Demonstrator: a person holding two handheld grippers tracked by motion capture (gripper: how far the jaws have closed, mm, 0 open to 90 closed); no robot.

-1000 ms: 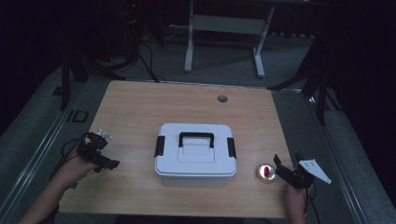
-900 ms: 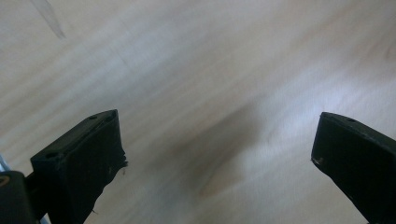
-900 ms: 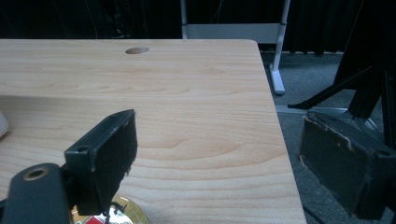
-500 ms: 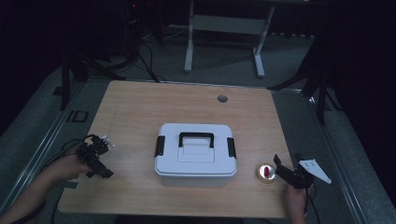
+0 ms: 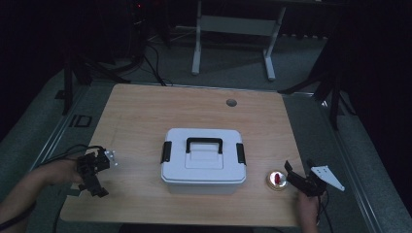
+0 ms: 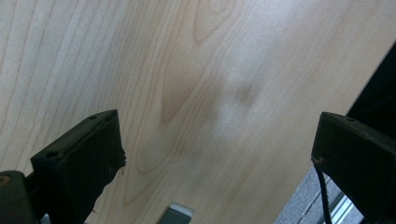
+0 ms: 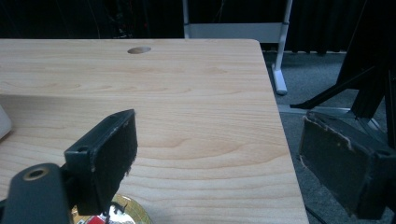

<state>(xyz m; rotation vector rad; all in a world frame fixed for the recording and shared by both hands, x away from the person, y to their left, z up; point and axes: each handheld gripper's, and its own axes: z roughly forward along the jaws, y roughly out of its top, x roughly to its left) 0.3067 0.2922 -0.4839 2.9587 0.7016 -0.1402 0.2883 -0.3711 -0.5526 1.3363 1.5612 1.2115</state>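
A white lidded box (image 5: 203, 162) with a black handle and two black side latches stands in the middle of the wooden table (image 5: 145, 116). My left gripper (image 5: 95, 180) hovers near the table's front left corner, pointing down at bare wood, its jaws wide open (image 6: 219, 154) and empty. My right gripper (image 5: 297, 172) sits near the front right corner, open (image 7: 219, 158) and empty. Just left of it lies a small gold disc with a red top (image 5: 277, 180), seen under the left jaw as the disc (image 7: 114, 213).
A round cable hole (image 5: 231, 102) marks the table's far side, also seen as the hole (image 7: 138, 50). The table's right edge and grey floor (image 7: 322, 70) lie close to my right gripper. A desk frame (image 5: 233, 29) stands behind the table.
My left gripper has drawn back toward the front left edge and tipped down at the tabletop. The right gripper, box and disc have not moved.
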